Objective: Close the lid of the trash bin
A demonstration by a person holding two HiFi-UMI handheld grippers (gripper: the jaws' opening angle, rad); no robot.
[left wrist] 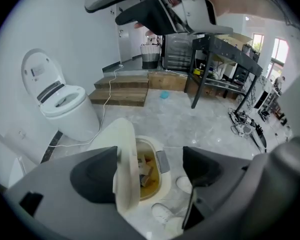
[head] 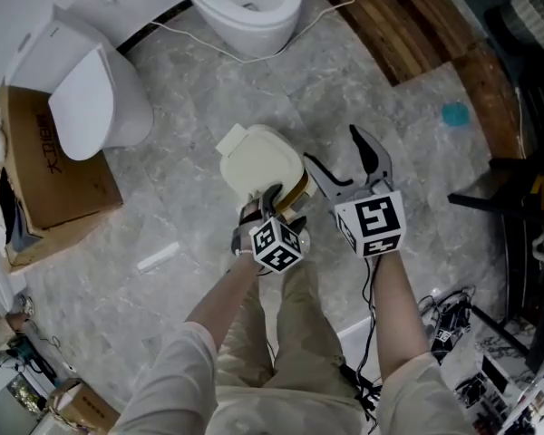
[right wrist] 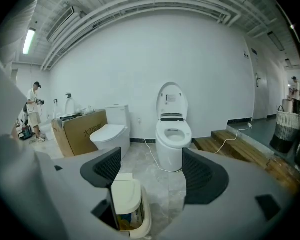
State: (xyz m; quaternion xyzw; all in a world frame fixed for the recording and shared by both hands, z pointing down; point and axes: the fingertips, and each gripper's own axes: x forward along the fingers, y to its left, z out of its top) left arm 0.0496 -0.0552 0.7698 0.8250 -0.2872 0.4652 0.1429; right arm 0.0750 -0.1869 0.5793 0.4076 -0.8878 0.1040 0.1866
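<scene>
— Head view: where's our trash bin [head: 294,187]?
— On the floor, lid [head: 258,159] raised, left gripper [head: 270,205] over it, right gripper [head: 332,147] beside.
— Left gripper view?
— Our jaws apart, lid between.
— Right gripper view?
— Jaws apart, empty; bin low left.

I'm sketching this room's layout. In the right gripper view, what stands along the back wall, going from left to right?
Standing person → cardboard box → toilet with its lid shut → toilet with its lid raised → wooden platform → woven basket.
</scene>
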